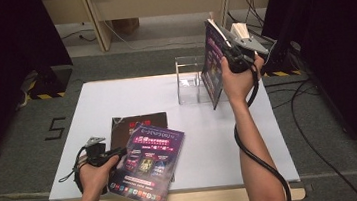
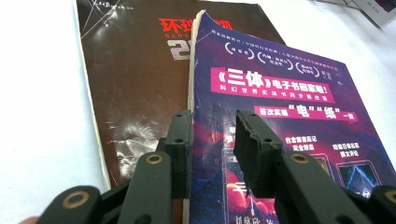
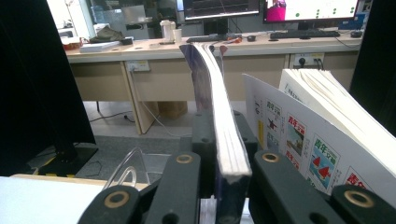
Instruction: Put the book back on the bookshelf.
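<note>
**One book held up high, one book down low**

The right gripper (image 1: 235, 57) is up in the air at the far side of the white table (image 1: 206, 143). Its two black jaws squeeze a purple book (image 1: 212, 67) by its edge. In the right gripper view the book (image 3: 219, 116) stands up between the jaws, its white pages pinched tight, and it bends a little at the top. The book hangs with its low corner just by a clear plastic stand (image 1: 188, 79), which sits below and to the left of this gripper. Right beside the gripper, on its other side, another book with a white cover and small pictures (image 3: 299, 140) leans close.

The left gripper (image 1: 116, 152) is low, near the front of the table. Its jaws are partway apart. A second purple book (image 1: 148, 164) lies flat in front of it. In the left gripper view one jaw sits at the book's (image 2: 280, 107) side edge and the other jaw is over its cover, but I cannot tell if they press on it. A dark brown book (image 2: 135, 88) lies under the purple one and sticks out behind it, away from the gripper.
</note>
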Tool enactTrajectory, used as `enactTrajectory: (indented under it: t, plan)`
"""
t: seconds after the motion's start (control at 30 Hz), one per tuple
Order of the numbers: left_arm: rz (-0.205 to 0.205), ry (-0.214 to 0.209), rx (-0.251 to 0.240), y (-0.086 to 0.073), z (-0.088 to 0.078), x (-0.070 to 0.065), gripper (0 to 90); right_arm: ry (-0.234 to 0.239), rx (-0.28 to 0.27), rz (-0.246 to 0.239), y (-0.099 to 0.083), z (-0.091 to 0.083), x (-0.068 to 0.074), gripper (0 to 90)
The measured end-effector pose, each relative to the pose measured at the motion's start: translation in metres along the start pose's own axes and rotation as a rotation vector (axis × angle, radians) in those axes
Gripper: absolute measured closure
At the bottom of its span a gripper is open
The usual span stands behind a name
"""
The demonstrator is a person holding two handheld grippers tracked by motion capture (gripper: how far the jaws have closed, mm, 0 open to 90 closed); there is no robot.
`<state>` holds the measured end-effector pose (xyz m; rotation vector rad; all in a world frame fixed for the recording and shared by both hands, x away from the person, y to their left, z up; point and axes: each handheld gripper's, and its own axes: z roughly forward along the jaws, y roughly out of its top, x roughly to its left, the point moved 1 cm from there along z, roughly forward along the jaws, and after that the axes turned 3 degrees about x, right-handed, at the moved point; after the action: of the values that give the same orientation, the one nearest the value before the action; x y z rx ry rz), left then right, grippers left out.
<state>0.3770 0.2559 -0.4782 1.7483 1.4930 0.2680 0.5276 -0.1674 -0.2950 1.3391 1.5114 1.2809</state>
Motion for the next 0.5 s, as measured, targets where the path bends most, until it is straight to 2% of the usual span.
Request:
enactTrajectory:
  t: [0.5]
  plan:
    - [-0.003, -0.004, -0.004, 0.0002, -0.0001, 0.0002, 66.5, -0.012, 0.003, -0.009, 0.0009, 0.0064, 0.0002, 84.4]
